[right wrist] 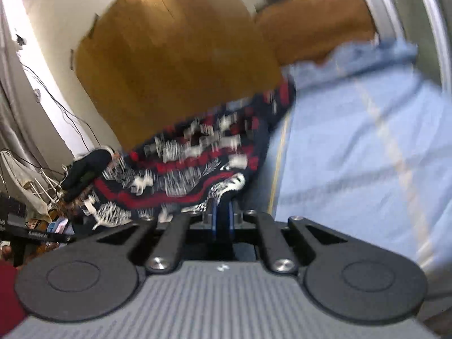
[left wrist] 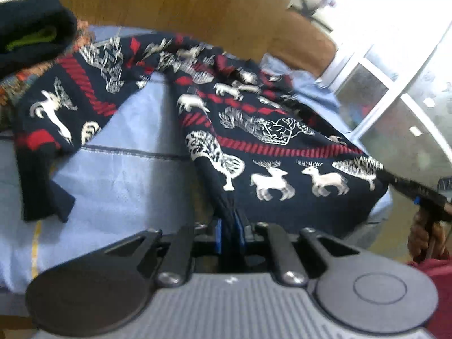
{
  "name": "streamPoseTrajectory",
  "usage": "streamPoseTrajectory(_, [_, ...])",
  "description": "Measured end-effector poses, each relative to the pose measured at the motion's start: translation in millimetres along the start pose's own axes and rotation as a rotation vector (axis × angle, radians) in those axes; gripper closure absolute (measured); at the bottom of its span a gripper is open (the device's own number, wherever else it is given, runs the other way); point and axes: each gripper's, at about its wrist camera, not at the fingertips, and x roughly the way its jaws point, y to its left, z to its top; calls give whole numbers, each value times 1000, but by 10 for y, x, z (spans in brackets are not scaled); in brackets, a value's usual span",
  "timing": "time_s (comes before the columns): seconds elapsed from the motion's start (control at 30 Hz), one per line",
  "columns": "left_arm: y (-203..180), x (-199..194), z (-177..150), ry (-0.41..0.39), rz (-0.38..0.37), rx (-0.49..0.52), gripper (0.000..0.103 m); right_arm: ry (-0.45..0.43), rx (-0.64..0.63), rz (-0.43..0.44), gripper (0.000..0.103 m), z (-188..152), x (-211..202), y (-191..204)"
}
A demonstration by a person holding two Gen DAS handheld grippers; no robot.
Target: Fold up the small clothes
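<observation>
A small navy sweater [left wrist: 271, 141] with red stripes and white deer and tree patterns lies spread on a light blue bedsheet [left wrist: 118, 180]. My left gripper [left wrist: 230, 223] is shut on the sweater's near hem, which bunches between the blue pads. The right gripper [left wrist: 421, 195] shows at the right edge of the left wrist view, clamped on the sweater's other hem corner. In the right wrist view, my right gripper [right wrist: 223, 212] is shut on the sweater [right wrist: 192, 166], which is blurred by motion.
A dark folded garment [left wrist: 34, 39] with a green lining lies at the far left on a patterned cloth. A brown wooden headboard [left wrist: 169, 2] stands behind the bed. A window [left wrist: 395, 84] is at the right. The blue sheet [right wrist: 353, 141] stretches right of the sweater.
</observation>
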Motion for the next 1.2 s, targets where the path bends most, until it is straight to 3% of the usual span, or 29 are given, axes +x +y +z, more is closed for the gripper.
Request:
streamPoseTrajectory(0.1, [-26,-19,-59,26,28,30,95,64,-128,-96,92,165,-80,152])
streamPoseTrajectory(0.2, [35,218,-128,94,103,16,94,306,-222,-185,90,-30,277,166])
streamPoseTrajectory(0.27, [167,242,-143,104,89,-27,87,431,-272,-301,89,-183,460,97])
streamPoseTrajectory(0.33, [224,112,-94,67,91,-26,79,371,-260,-305,83,-47,359,61])
streamPoseTrajectory(0.37, [228,11,-78,28,111,-7,68,312,-245,-303,79,71,293,66])
streamPoseTrajectory(0.43, [308,-236,-11,-74,126,-3,56,205,-213,-255,73,309,226,118])
streamPoseTrajectory(0.53, [472,-595,41,-231,150,-56,52,130,-208,-124,72,533,456,406])
streamPoseTrajectory(0.63, [683,-815,36,-317,194,-135,50,155,-253,67,72,541,990,938])
streamPoseTrajectory(0.73, [861,-993,-91,-356,230,-197,48,208,-374,236,70,313,1554,1671])
streamPoseTrajectory(0.83, [1014,-1130,-214,-381,277,-243,47,222,-591,375,60,40,1960,2430])
streamPoseTrajectory(0.87, [1064,-1195,-259,-391,289,-255,46,198,-711,402,51,-94,2053,2679])
streamPoseTrajectory(0.9, [1119,-1265,-302,-404,300,-269,46,179,-836,406,45,-255,2153,2897])
streamPoseTrajectory(1.07, [1349,-1455,-426,-453,321,-324,42,78,-1357,326,46,-1093,2735,3410])
streamPoseTrajectory(1.13, [1388,-1475,-449,-458,326,-345,42,56,-1439,341,51,-1268,2923,3500])
streamPoseTrajectory(1.17, [1409,-1474,-441,-458,330,-353,42,57,-1439,362,80,-1279,2976,3548])
streamPoseTrajectory(1.2, [1409,-1474,-442,-461,334,-355,42,65,-1404,373,94,-1230,3029,3607])
